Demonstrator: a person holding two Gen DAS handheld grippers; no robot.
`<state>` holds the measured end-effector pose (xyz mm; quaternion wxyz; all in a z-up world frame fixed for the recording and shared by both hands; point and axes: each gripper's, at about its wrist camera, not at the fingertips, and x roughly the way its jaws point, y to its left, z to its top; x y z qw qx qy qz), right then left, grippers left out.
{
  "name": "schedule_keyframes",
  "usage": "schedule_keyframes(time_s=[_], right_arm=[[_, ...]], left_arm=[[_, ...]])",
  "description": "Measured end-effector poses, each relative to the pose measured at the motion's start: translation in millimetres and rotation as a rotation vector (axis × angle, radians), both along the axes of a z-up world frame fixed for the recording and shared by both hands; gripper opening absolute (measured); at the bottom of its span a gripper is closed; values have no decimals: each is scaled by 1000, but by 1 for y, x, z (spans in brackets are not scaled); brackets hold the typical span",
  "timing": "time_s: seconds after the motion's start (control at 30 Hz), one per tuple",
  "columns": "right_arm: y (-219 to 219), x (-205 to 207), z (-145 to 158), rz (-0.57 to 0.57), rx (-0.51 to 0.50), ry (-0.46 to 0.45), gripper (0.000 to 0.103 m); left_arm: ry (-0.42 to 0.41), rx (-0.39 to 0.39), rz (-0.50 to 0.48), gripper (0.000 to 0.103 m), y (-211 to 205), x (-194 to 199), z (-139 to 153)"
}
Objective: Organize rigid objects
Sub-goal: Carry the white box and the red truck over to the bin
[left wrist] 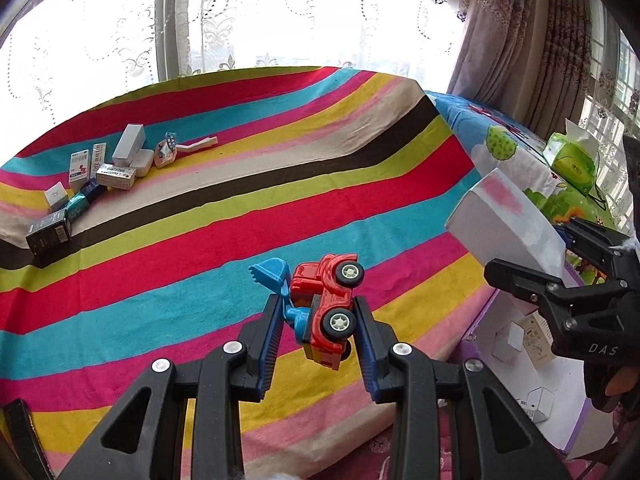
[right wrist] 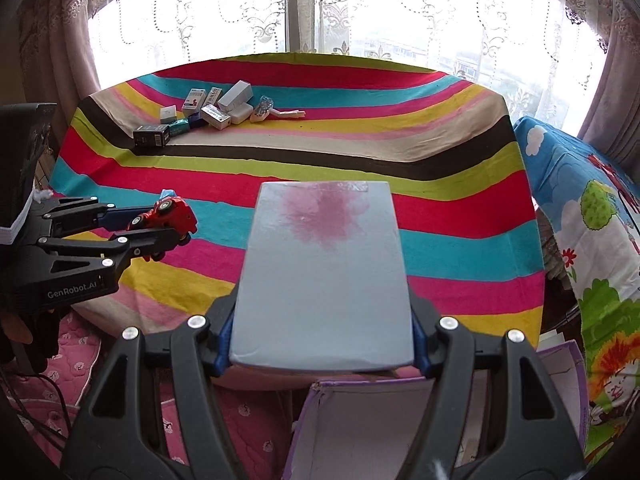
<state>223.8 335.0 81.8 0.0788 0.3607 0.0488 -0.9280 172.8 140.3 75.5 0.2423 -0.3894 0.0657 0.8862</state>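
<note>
A red toy truck with a blue digger bucket (left wrist: 328, 304) hangs tilted above the striped cloth, and my left gripper (left wrist: 318, 320) is shut on its body. The right wrist view shows the same truck (right wrist: 172, 212) in the left gripper (right wrist: 160, 228) at the left. My right gripper (right wrist: 322, 332) is shut on the sides of a flat pale box with a pink stain (right wrist: 324, 272), held out over the table's near edge. In the left wrist view that box (left wrist: 508, 220) and the right gripper (left wrist: 560, 256) are at the right.
Several small cartons and a white case lie in a heap (right wrist: 200, 114) at the far left of the striped table (right wrist: 440, 220). An open purple-edged cardboard box (right wrist: 360, 420) holding small packets sits below the near edge. Cartoon-print bedding (right wrist: 580, 220) is to the right.
</note>
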Motion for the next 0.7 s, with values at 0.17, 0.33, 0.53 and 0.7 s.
schedule_keyframes(time_s=[0.17,0.33,0.53,0.7], right_arm=[[31,19,3,-69,-1,7,69],[68,35,6,-152,-15,11,69],[116,55,7,-261,8,-8,69],[147,78,4,-316,43,-36,69]], left_arm=[[4,-21,-99,36,35,11,11],[-7,-40,-206,36,73,21,22],[-70,-21,-323,36,114,32,25],[-142,-44,-415,36,147,49,7]])
